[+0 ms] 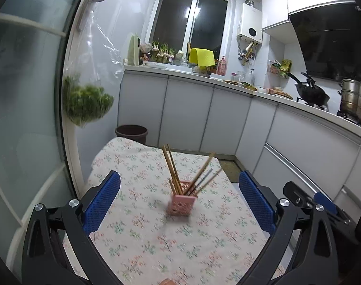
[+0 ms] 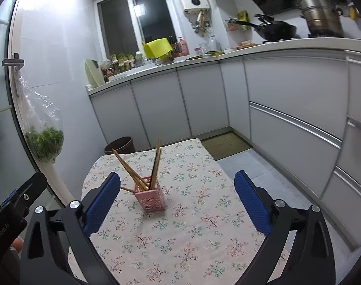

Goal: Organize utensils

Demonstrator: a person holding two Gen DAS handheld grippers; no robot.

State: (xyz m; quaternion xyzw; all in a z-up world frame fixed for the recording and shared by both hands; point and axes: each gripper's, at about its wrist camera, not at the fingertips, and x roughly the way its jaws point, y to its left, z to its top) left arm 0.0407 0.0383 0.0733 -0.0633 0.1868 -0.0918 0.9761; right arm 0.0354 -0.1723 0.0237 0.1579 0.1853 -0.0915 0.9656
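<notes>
A pink holder [image 1: 181,203] is seen standing upright near the middle of a worktop [image 1: 204,244] draped in a floral cloth, with wooden chopsticks [image 1: 173,171] fanned out of its open top. In the left wrist view, some sticks are leaned to the left and others to the right. One stick [image 2: 127,189] is shown in the right wrist view poking out sideways at the holder's left, low and near the cloth. The left claw [image 1: 179,187] is held wide open, its blue pads [image 1: 102,201] set well apart on either side of the holder, and nothing is gripped. The right claw [image 2: 176,190] is likewise spread wide and empty, with the holder framed between its pads [image 2: 251,204] but touched by neither. Part of the right claw's body is caught at the right edge of the left view, and part of the left claw's body at the left edge of the right view. Beyond the worktop, a dark bin [image 1: 131,133] is set on the floor by the white cabinets [image 1: 187,116]. A clear bag of greens [image 1: 85,102] is hung from a handle on the glass door at left. A wok [image 1: 312,92] and a steel pot [image 1: 353,102] are stood on the stove at right.
</notes>
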